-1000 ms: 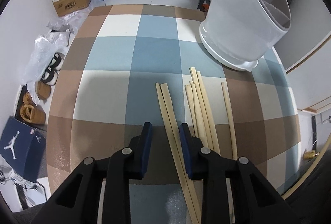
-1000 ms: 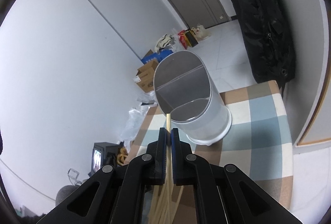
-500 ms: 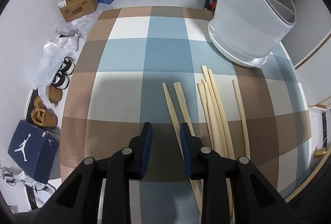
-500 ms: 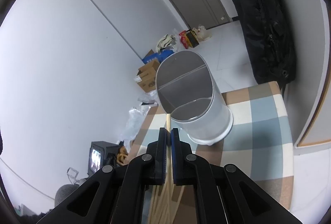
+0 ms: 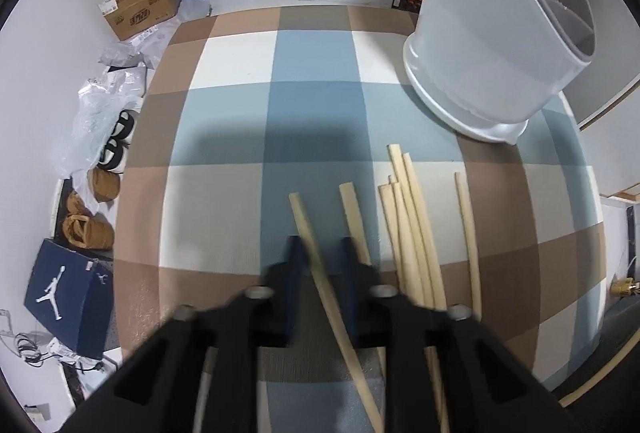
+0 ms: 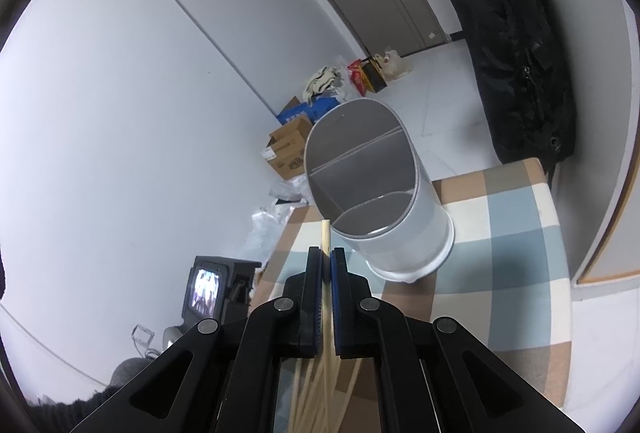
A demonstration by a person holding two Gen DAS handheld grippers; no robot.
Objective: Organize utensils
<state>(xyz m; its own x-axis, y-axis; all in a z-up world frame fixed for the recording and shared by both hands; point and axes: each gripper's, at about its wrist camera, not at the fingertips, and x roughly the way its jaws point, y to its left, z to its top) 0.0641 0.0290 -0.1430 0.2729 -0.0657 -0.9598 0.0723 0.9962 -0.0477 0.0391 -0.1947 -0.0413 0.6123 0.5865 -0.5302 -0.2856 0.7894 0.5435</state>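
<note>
Closing on one chopstick (image 5: 320,273) lying between its fingers, your left gripper (image 5: 318,249) needed a square, centred pinch. Your right gripper (image 6: 326,265) was clamped on another chopstick (image 6: 326,237), tip just short of the divided utensil holder (image 6: 372,189).

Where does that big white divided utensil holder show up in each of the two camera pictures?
Left wrist view: the white utensil holder stands at the upper right, on the far part of the checked cloth, beyond the loose chopsticks.
Right wrist view: it is near the centre, just past the chopstick pinched by the right gripper.
Shared landmark: the brown cardboard box on the floor.
</note>
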